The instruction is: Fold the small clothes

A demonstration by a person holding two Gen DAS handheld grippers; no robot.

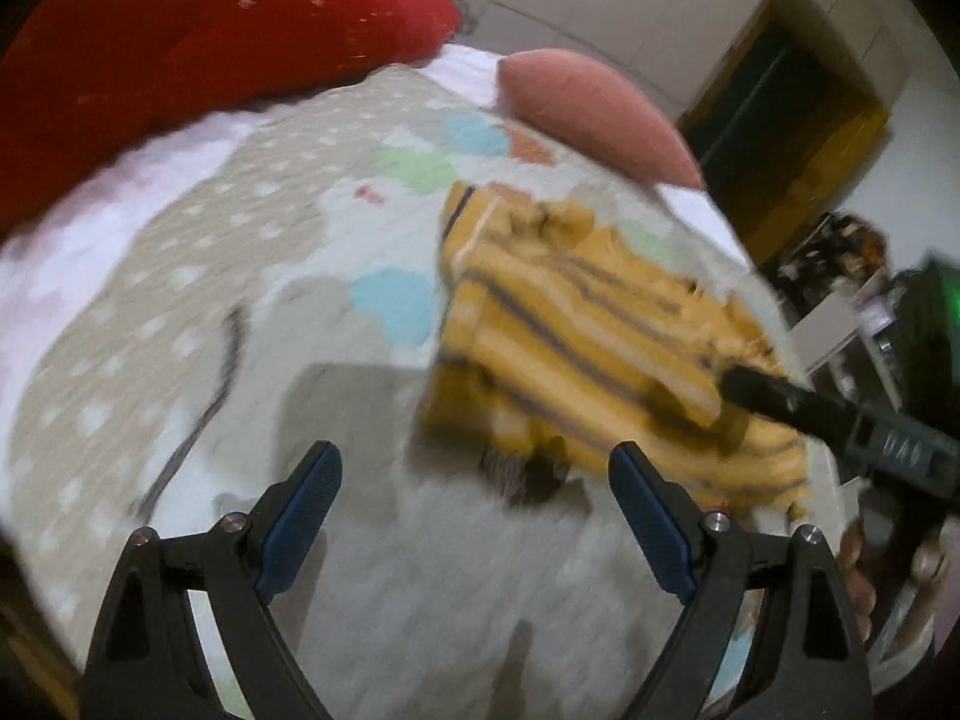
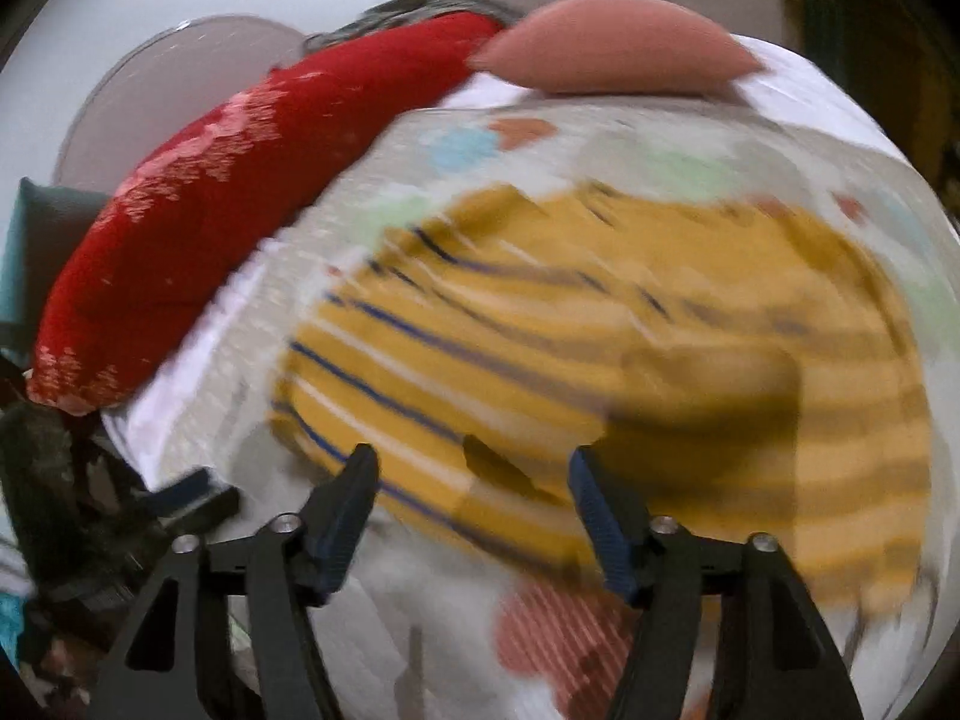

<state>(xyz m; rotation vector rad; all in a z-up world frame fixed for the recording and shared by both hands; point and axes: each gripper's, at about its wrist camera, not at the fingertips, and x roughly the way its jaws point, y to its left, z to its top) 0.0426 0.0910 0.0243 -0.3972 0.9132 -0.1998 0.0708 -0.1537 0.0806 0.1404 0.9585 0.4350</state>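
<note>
Both grippers empty with jaws wide: right gripper (image 2: 474, 471) over yellow striped garment (image 2: 600, 360) on patterned bedspread (image 1: 180, 300), probably lining up a fold; left gripper (image 1: 474, 471) beside it.

One yellow striped garment (image 1: 600, 330) lies ahead of the left gripper's (image 1: 474, 480) spread jaws, right of their gap. Two grippers in all: the right gripper (image 2: 474, 480) holds its jaws apart with that same single garment (image 2: 630, 360) just beyond and between them. One red cushion (image 2: 240, 192) sits far ahead and left of those jaws; one pink pillow (image 2: 612, 48) far ahead, above their gap. One patterned bedcover (image 1: 210, 276) spreads under everything. Both views are blurred, so smaller items cannot be counted
</note>
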